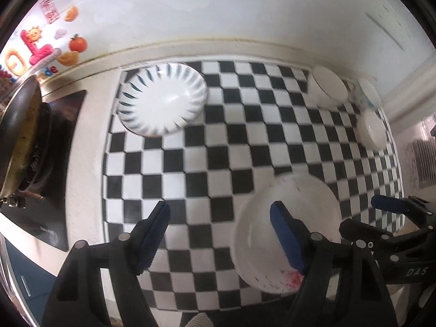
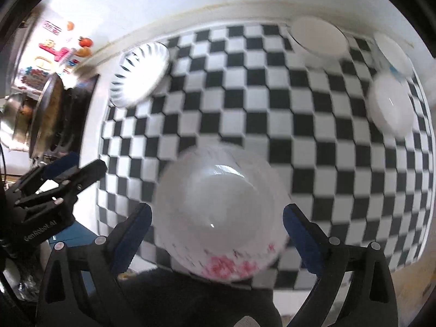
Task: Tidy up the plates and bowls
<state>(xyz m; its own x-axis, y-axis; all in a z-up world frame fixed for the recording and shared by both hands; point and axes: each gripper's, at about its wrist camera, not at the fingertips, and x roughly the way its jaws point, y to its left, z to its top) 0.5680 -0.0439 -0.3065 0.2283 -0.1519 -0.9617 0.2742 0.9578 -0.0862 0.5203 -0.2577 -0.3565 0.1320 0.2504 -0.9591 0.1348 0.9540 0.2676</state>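
**Bowl with red print lies free under two open tools**

Our right tool point(image 2: 218, 234) points steeply down with its blue pads spread wide, one on each side of the bowl with red print point(image 2: 220, 218); neither pad touches it, so nothing is gripped. The bowl sits upright on the checkered mat point(image 2: 313, 141), close to the mat's near edge, and it is blurred in this view.

Our left tool point(image 1: 220, 234) also stands open and empty, aimed down at bare checks just to the left of the same bowl point(image 1: 286, 234). Its right pad shows in front of the bowl's inside, with no clear contact. The two tools hang close together, the right one showing at the lower right of the left wrist view.

Outward from there, the middle of the mat is open room. Along the far edge a striped plate point(image 1: 162, 99) sits at the left corner. Three white bowls point(image 1: 328, 85) cluster at the far right corner, well apart from us.

Left of the mat runs a strip of pale table point(image 1: 84, 169), then a dark stove point(image 1: 54, 147) carrying a pan point(image 1: 19, 136). A white wall point(image 1: 245, 13) closes the far side, with bright stickers point(image 1: 41, 49) at its left.
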